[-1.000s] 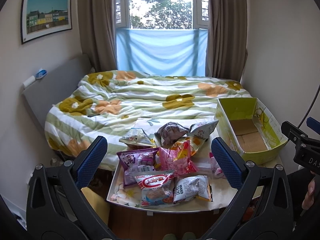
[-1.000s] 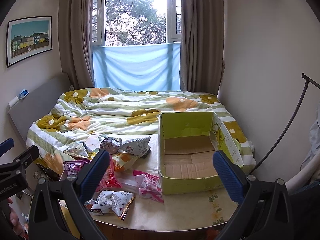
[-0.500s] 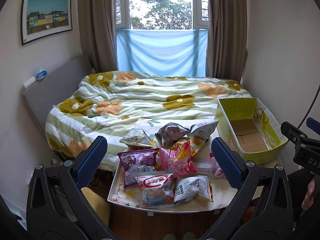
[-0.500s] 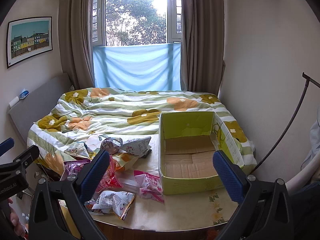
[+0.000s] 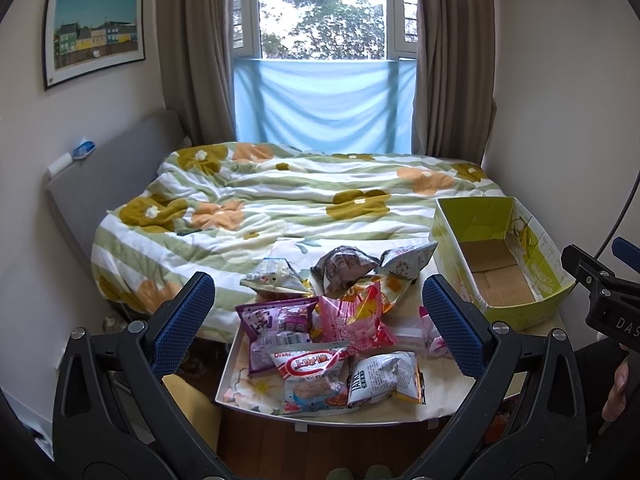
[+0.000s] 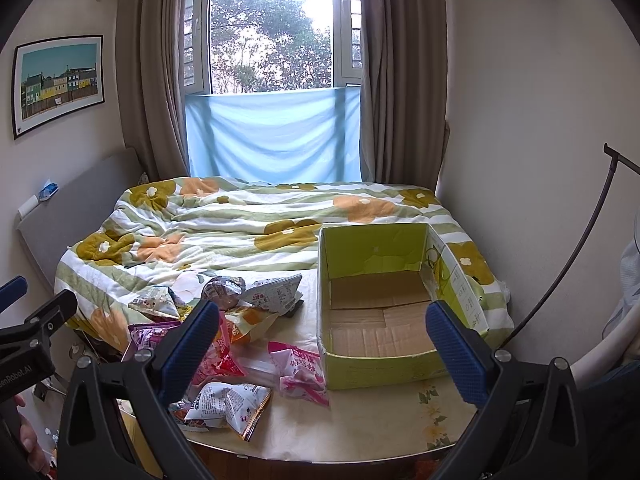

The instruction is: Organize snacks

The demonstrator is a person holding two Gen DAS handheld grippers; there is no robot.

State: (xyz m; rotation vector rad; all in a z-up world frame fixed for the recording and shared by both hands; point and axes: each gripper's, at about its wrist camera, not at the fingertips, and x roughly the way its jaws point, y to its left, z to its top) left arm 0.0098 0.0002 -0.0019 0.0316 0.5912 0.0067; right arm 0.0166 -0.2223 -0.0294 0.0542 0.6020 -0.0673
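Note:
Several snack packets lie heaped on a small table [image 5: 404,410] at the foot of a bed: a purple packet [image 5: 276,328], a pink one [image 5: 352,324], a red-and-white one [image 5: 310,372] and a silver one [image 5: 384,376]. A green cardboard box [image 5: 500,256] stands bare inside at the table's right end. My left gripper [image 5: 318,320] hangs open above and in front of the heap, holding nothing. My right gripper [image 6: 322,340] is open too, hovering before the box [image 6: 384,312], with a pink packet [image 6: 300,372] and a silver packet [image 6: 228,400] to its left.
Behind the table lies a bed with a green flowered quilt [image 5: 304,200]. A grey headboard [image 5: 112,168] runs along the left wall, a curtained window [image 5: 324,40] at the back. A thin black cable [image 6: 576,256] arcs along the right wall. A hand [image 5: 618,384] holds the other gripper.
Nothing has moved noticeably; both grippers stay open and hover in about the same place over the table.

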